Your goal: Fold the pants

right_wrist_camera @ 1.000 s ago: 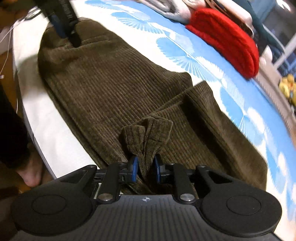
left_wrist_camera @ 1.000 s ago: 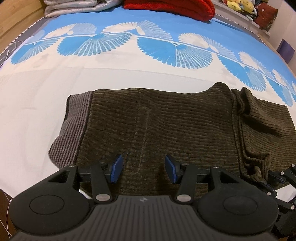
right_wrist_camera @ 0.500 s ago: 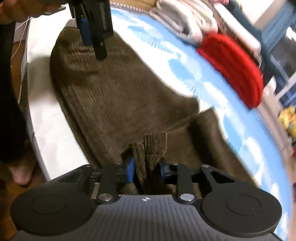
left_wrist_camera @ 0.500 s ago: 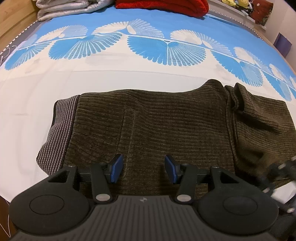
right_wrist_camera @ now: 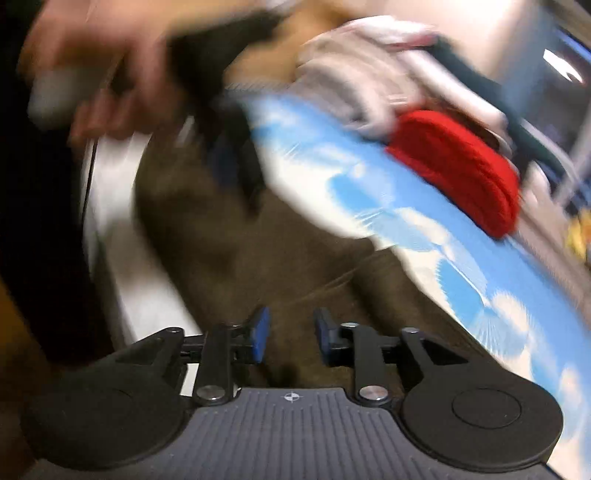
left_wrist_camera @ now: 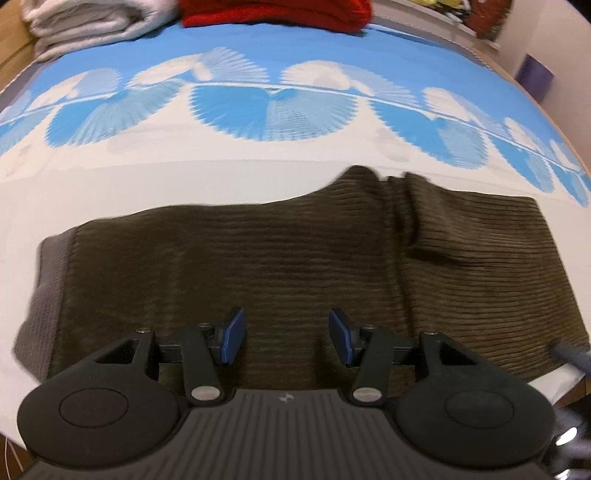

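The dark olive corduroy pants (left_wrist_camera: 280, 266) lie folded across the white front part of the bed, grey waistband (left_wrist_camera: 40, 295) at the left, leg ends doubled back at the right (left_wrist_camera: 476, 266). My left gripper (left_wrist_camera: 286, 336) is open and empty, held just above the pants' near edge. In the blurred right wrist view the pants (right_wrist_camera: 240, 258) lie ahead. My right gripper (right_wrist_camera: 290, 336) is open and empty above them. The left gripper (right_wrist_camera: 229, 155) and the hand holding it show at the upper left there.
The bed cover (left_wrist_camera: 273, 107) is blue with white fan shapes, white at the front. A red knit item (left_wrist_camera: 277, 13) and folded grey-white cloth (left_wrist_camera: 92, 26) lie at the far edge; both show in the right wrist view, the red one (right_wrist_camera: 461, 170). The bed's front edge is close below the pants.
My right gripper has let go of the pants' leg end, opened, and pulled back with a fast swing. My left gripper stayed open and rose slightly. The pants now lie flat.
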`<control>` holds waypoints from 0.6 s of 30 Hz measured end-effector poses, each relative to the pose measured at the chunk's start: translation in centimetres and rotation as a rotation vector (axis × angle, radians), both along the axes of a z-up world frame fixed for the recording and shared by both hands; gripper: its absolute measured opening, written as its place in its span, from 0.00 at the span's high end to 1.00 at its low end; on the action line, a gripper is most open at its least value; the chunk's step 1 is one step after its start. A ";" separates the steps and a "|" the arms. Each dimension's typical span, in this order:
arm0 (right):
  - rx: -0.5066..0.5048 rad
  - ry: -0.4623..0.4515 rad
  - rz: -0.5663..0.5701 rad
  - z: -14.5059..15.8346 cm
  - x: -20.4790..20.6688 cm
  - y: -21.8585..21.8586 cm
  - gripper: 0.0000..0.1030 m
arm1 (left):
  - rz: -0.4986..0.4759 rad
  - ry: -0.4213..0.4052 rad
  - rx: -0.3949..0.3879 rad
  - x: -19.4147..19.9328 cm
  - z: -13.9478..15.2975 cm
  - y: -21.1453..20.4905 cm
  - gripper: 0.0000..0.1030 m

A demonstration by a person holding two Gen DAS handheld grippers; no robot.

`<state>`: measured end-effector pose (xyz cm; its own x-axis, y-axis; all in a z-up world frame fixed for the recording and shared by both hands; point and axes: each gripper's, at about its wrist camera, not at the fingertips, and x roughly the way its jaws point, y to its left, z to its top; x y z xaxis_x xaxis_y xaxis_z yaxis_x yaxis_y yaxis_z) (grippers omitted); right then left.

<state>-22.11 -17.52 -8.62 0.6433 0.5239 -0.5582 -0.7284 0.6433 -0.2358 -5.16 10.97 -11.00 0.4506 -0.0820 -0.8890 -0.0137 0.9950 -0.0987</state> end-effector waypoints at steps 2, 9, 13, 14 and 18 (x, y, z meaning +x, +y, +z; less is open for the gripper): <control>0.083 0.025 -0.107 1.2 0.7 -3.2 0.65 | -0.015 -0.007 -0.017 0.5 -0.1 -1.2 0.46; -0.091 0.363 -0.573 -4.3 5.0 -12.1 0.67 | -0.080 -0.068 -0.078 2.4 0.1 -5.8 0.50; 0.068 0.419 -0.586 -4.0 4.5 -14.9 0.68 | -0.100 -0.116 -0.100 3.2 0.4 -7.3 0.65; 0.080 0.410 -0.577 -4.0 4.0 -15.2 0.68 | -0.105 -0.128 -0.104 3.4 0.4 -7.7 0.68; 0.098 0.379 -0.563 -3.4 3.6 -16.0 0.68 | -0.145 -0.153 -0.139 4.2 0.3 -8.9 0.70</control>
